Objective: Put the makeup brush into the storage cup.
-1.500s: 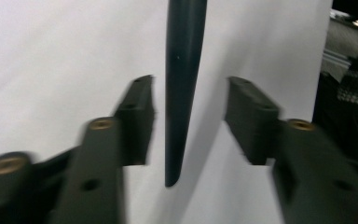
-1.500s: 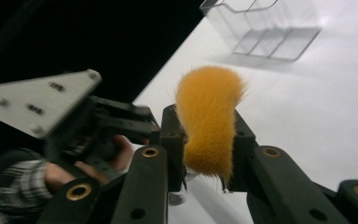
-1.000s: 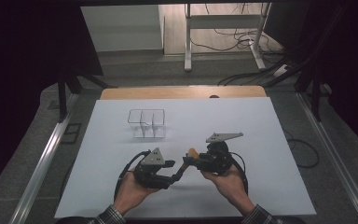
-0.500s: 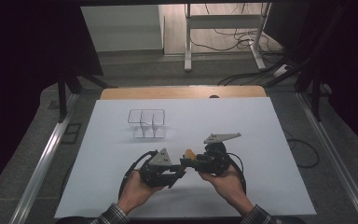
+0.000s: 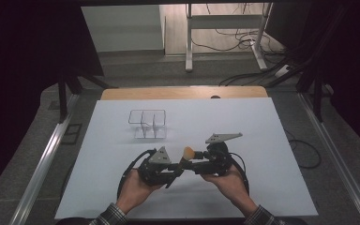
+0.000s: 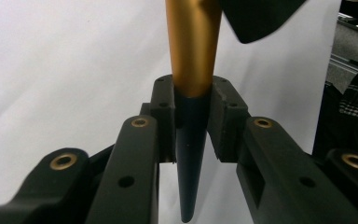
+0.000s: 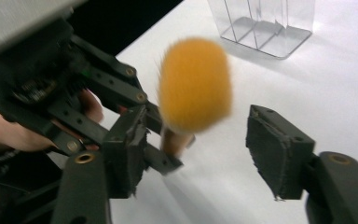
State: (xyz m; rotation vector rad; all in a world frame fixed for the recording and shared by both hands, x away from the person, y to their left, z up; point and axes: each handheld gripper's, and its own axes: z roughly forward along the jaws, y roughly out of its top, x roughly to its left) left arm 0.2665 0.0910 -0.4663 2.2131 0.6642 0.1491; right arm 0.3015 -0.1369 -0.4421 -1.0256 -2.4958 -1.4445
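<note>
Near the front-centre of the white table (image 5: 262, 122), one makeup brush (image 5: 188, 153) sits between two grippers held w/ jaw tips facing each other. Left gripper (image 6: 192, 119): jaws clamped on the brush handle at the joint where the gold ferrule meets the dark tapered shaft; tapered end points back toward the camera. Right gripper (image 7: 204, 140): jaws have just been opening and stand apart; the orange bristle head lies between them, approx. clear of both pads.

Visibility: in the right gripper view the bristle head is motion-blurred, so pad contact can't be fully confirmed. In the left gripper view the bristle end is cut off at the top edge, and a dark jaw tip of the right gripper overlaps the ferrule. In the high view the handle is hidden by gripper bodies.

Count: 1 brush, 2 grippers, 2 hands, 1 clear divided holder (image 5: 148, 124) farther back on the table, well apart from the brush.
</note>
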